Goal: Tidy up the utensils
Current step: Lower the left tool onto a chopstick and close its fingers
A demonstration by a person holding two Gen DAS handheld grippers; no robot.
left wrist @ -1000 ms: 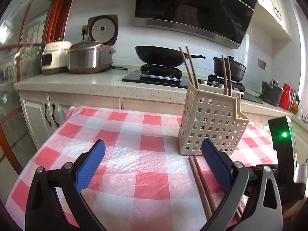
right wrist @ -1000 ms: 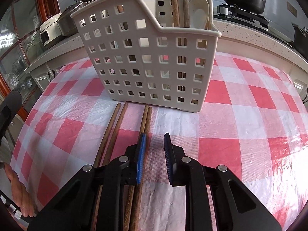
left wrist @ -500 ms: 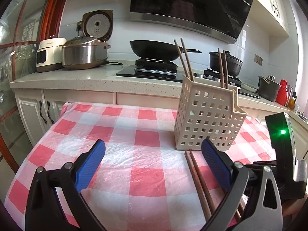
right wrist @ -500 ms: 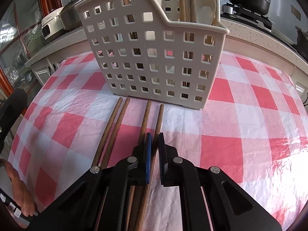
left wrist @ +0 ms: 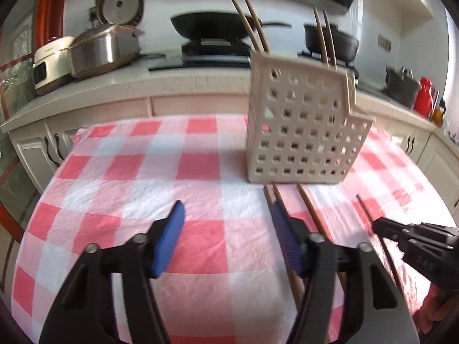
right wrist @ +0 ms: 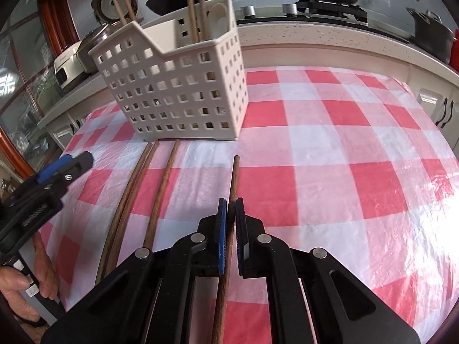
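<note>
A white perforated utensil basket stands on the red-checked tablecloth, with several chopsticks and a pale spoon upright in it. Three brown chopsticks lie in front of it: a pair and a single one. My right gripper is shut on a fourth chopstick, held apart to the right. My left gripper hovers low just left of the pair. Its jaws are closing with only cloth between them.
Behind the table runs a counter with two rice cookers, a wok on the stove and a black pot. A red bottle stands at far right. A person's hand holds the left gripper.
The right gripper shut on one chopstick of the nearer pair and drew it rightward, away from its mate. The left gripper's jaws narrowed, and it tipped down and came closer to the basket.
</note>
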